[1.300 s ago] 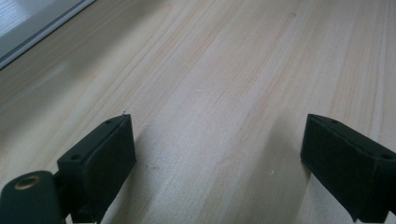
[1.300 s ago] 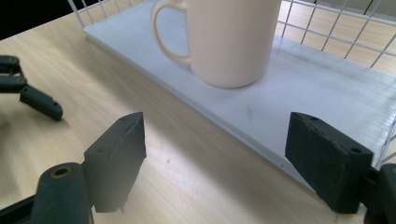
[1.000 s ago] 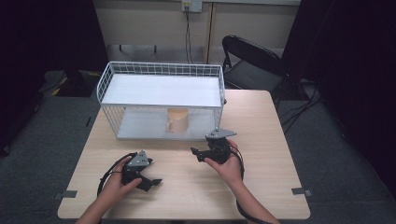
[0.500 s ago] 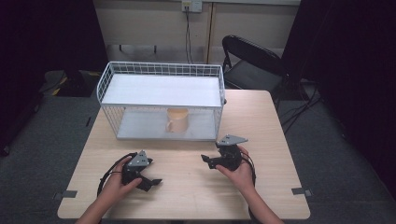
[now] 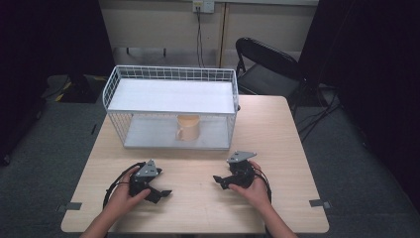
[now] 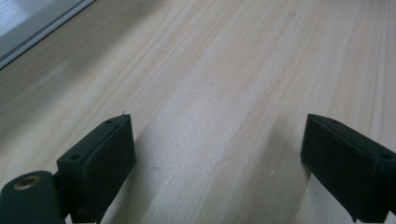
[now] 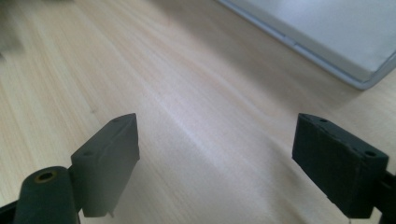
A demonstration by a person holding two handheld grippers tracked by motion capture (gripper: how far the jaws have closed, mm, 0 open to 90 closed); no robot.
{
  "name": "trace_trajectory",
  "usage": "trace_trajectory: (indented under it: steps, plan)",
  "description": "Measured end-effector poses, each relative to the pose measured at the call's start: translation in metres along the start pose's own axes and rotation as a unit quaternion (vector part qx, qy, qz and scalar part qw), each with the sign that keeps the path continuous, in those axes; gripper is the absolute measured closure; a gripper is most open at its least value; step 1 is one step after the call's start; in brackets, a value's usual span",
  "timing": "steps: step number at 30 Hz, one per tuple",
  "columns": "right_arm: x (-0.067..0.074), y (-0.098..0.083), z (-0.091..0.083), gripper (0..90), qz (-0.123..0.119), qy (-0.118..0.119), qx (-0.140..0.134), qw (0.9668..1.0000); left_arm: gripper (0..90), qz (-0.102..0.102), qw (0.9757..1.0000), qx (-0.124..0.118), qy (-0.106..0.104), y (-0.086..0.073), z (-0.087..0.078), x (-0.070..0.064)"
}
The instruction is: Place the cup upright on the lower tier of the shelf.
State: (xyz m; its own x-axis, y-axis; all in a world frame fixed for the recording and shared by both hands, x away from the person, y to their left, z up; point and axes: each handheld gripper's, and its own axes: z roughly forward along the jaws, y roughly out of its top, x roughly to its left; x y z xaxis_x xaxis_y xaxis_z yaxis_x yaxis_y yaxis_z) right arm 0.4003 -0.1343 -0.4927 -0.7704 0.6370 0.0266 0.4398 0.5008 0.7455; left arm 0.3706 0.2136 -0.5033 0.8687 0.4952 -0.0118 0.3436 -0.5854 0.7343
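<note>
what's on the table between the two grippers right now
Nothing: in the high view, only bare light wooden tabletop lies between the left gripper and the right gripper.

This looks like a lab or test room set up for recording. A plain light-wood table [image 5: 277, 134] stands alone on grey carpet [image 5: 44, 158], with tape marks [image 5: 317, 203] on the floor at its corners. Dark curtains [image 5: 366, 54] hang at both sides, a black folding chair [image 5: 267, 64] waits behind, and a wall socket [image 5: 203, 6] with a cable sits on the bare beige wall.
</note>
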Motion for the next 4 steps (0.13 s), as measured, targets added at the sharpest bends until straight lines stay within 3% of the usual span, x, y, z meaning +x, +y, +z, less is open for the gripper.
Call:
trace_trajectory:
  steps: [4]
  plan:
    - [0.0029, -0.0019, 0.0031, 14.4, -0.014, -0.002, 0.010, 0.9998, 9.5, 0.000, 1.0000, 0.000, 0.000, 0.0000, 0.0000, 0.0000]
